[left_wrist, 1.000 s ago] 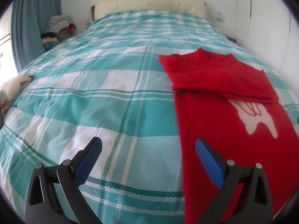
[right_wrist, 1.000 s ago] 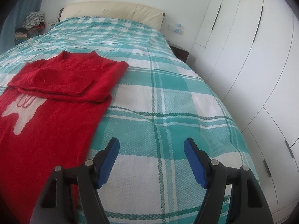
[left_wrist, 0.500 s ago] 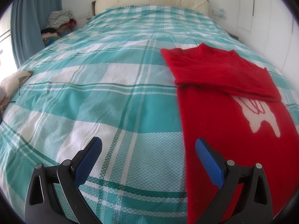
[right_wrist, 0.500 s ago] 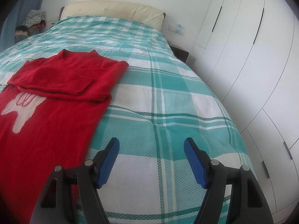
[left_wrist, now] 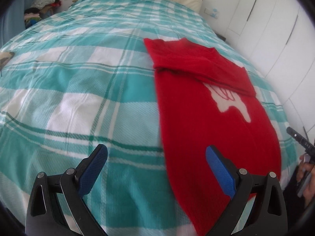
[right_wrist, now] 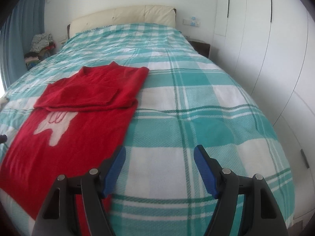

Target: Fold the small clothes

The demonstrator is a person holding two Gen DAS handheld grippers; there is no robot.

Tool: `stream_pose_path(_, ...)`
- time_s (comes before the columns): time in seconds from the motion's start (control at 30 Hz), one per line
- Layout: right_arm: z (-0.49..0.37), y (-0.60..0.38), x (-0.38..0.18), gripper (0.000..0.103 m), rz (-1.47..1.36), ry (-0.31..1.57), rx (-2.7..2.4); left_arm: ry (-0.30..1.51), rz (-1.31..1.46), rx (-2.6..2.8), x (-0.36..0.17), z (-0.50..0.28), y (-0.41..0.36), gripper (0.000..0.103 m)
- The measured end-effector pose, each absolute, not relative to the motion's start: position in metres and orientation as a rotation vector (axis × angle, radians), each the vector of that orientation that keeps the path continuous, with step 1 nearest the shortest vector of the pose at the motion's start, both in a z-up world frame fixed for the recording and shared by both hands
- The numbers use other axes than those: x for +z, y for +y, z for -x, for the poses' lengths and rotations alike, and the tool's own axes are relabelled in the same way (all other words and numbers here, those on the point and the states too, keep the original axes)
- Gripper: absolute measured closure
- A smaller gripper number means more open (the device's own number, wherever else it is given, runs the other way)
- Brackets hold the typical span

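- The red sweater [left_wrist: 212, 122] lies flat on the bed [left_wrist: 82, 82], near the foot edge and a bit toward the side with the white wardrobe [right_wrist: 271, 59].
- Its top part is folded down over itself, so a thick band lies across it near the neck. Below the band I see part of a white picture [right_wrist: 54, 127] knitted into the front.
- I think the sleeves are tucked in under that band, so the sweater makes one long strip. The next fold looks like bottom up to top.
- My left gripper [left_wrist: 156, 169] hangs over the sweater's left bottom edge. Its blue pads stand wide apart and hold nothing.
- My right gripper [right_wrist: 159, 169] hangs over the sweater's right bottom edge. It is wide open too, with nothing in it.
- I have one on each side so I can lift both bottom corners together.
- Far off, past the bed's head corner, a heap of clothes [right_wrist: 42, 43] waits by the blue curtain [right_wrist: 21, 43].
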State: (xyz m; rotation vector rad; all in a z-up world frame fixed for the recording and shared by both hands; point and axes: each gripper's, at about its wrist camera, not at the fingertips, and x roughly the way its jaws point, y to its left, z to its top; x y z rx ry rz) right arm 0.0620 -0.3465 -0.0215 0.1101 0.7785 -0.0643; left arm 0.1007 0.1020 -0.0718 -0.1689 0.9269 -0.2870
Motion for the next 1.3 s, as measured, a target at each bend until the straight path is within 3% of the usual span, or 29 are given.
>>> stream_pose_path(0.13, -0.017, -0.335, -0.031, 0.032, -0.291, 0.88, 0.099, 0.963, 0.144, -0.386, -0.076, -0.062, 0.084, 0.004)
stream_pose_path(0.33, 0.003, -0.316, -0.059, 0.032, -0.419, 1.011, 0.228, 0.989, 0.12, -0.415, -0.077, -0.05, 0.069, 0.021)
stream_pose_path(0.4, -0.002, -0.312, -0.067, 0.034, -0.425, 1.024, 0.239, 1.008, 0.134, -0.377, -0.081, -0.053, 0.074, 0.032)
stream_pose_path(0.53, -0.012, -0.306, -0.081, 0.039, -0.466, 1.038, 0.261, 1.03, 0.182, -0.359, -0.085, -0.056, 0.08, 0.034)
stream_pose_path(0.57, -0.015, -0.305, -0.084, 0.044, -0.465, 1.045, 0.256, 1.039, 0.156, -0.345, -0.087, -0.057, 0.077, 0.039)
stream_pose_path(0.6, -0.017, -0.305, -0.087, 0.057, -0.46, 1.053, 0.243, 1.044, 0.133, -0.33, -0.088, -0.057, 0.074, 0.047)
stream_pose_path(0.63, -0.018, -0.305, -0.088, 0.076, -0.452, 1.055, 0.228, 1.048, 0.125, -0.323, -0.09, -0.057, 0.073, 0.052)
stream_pose_path(0.7, -0.02, -0.31, -0.089, 0.098, -0.481, 1.064, 0.236, 1.073, 0.148, -0.338, -0.092, -0.057, 0.075, 0.088)
stream_pose_path(0.73, -0.019, -0.31, -0.088, 0.098, -0.495, 1.066, 0.243, 1.091, 0.172, -0.361, -0.093, -0.057, 0.076, 0.096)
stream_pose_path(1.07, -0.016, -0.324, -0.064, 0.098, -0.615, 0.998, 0.3, 1.026, 0.349, -0.428, -0.056, -0.069, 0.093, 0.101)
stream_pose_path(1.3, -0.107, -0.345, -0.013, 0.099, -0.583, 0.846, 0.311, 0.854, 0.413, -0.425, 0.0, -0.179, 0.087, 0.101)
